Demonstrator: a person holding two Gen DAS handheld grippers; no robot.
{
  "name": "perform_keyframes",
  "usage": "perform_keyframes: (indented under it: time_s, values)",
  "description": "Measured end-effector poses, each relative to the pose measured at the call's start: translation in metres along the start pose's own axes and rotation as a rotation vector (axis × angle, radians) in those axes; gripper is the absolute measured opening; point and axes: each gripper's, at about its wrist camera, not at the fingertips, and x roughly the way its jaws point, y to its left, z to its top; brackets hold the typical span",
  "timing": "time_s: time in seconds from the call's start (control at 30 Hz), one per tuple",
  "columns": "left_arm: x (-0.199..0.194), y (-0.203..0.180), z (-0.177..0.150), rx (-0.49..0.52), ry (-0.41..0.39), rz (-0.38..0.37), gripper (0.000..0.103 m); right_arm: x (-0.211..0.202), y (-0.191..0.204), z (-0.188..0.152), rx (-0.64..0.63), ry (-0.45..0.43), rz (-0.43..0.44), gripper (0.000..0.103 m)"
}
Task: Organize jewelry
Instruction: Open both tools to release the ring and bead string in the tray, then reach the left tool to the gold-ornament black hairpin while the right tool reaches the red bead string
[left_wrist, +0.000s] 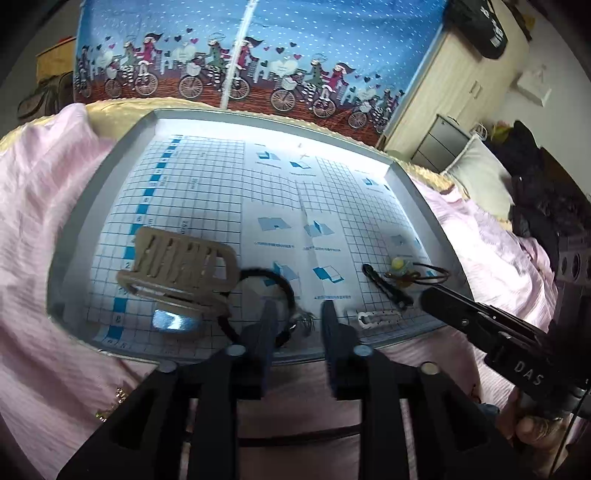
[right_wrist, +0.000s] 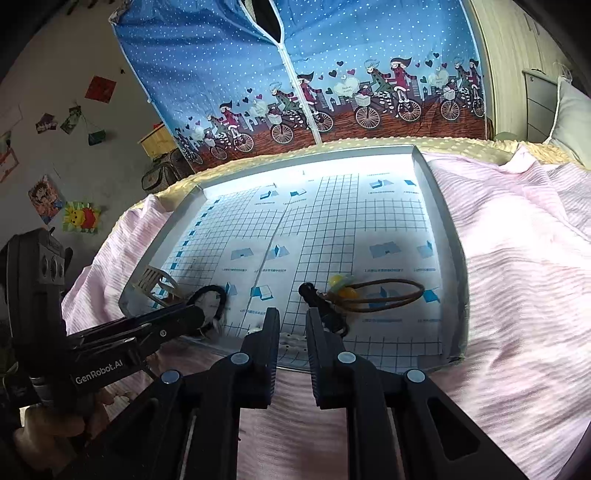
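At the bottom centre of my left wrist view, my left claw (left_wrist: 297, 317) stands open and empty over the tray's (left_wrist: 413, 192) near edge, the black hair tie (left_wrist: 258, 295) just ahead and slightly left. In the right wrist view my right claw (right_wrist: 293, 325) is open, the white clip (right_wrist: 291, 338) between its tips. Its long axis runs left-right, and the black barrette (right_wrist: 321, 306) angles away upper left, beside the brown elastic (right_wrist: 384, 293) and beyond.

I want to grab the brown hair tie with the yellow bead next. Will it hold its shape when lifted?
Probably not. The hair tie is a thin cord loop lying flat, so it likely droops. Its bead end may swing and hang lowest. It looks light.
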Motion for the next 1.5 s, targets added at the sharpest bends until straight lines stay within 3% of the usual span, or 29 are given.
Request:
perform_keyframes:
  time_s: [0.13, 0.2, 0.23, 0.33, 0.37, 0.53, 0.7, 0.93, 1.1, 1.37, 1.5]
  values:
    - [-0.021, -0.001, 0.000, -0.014, -0.044, -0.006, 0.052, -0.027, -0.001, 0.006, 0.010, -0.061, -0.010, 0.030]
    - [-0.034, -0.006, 0.000, -0.005, -0.071, 0.001, 0.070, -0.043, 0.000, 0.006, 0.012, -0.095, -0.019, 0.043]
    - [-0.043, -0.009, 0.000, -0.001, -0.092, 0.003, 0.075, -0.049, 0.000, 0.006, 0.011, -0.108, -0.025, 0.046]
    - [-0.071, -0.015, -0.003, 0.001, -0.157, -0.001, 0.091, -0.071, 0.002, 0.004, 0.003, -0.139, -0.047, 0.072]
    - [-0.082, -0.017, -0.005, 0.000, -0.187, 0.002, 0.101, -0.078, 0.004, 0.003, -0.001, -0.143, -0.045, 0.085]
    - [-0.131, -0.028, -0.016, 0.004, -0.337, 0.003, 0.101, -0.111, 0.019, -0.006, -0.047, -0.192, -0.057, 0.103]
    - [-0.169, -0.046, -0.035, 0.064, -0.413, 0.028, 0.101, -0.147, 0.036, -0.035, -0.119, -0.265, -0.089, 0.103]
    - [-0.195, -0.071, -0.077, 0.111, -0.419, 0.053, 0.101, -0.191, 0.048, -0.077, -0.143, -0.345, -0.112, 0.103]
    - [-0.211, -0.080, -0.115, 0.113, -0.415, 0.070, 0.101, -0.212, 0.048, -0.102, -0.106, -0.349, -0.136, 0.103]
    - [-0.196, -0.076, -0.152, 0.066, -0.206, 0.167, 0.101, -0.218, 0.040, -0.133, 0.015, -0.233, -0.107, 0.103]
    - [-0.181, -0.063, -0.158, -0.005, -0.116, 0.203, 0.101, -0.208, 0.039, -0.136, 0.026, -0.160, -0.135, 0.103]
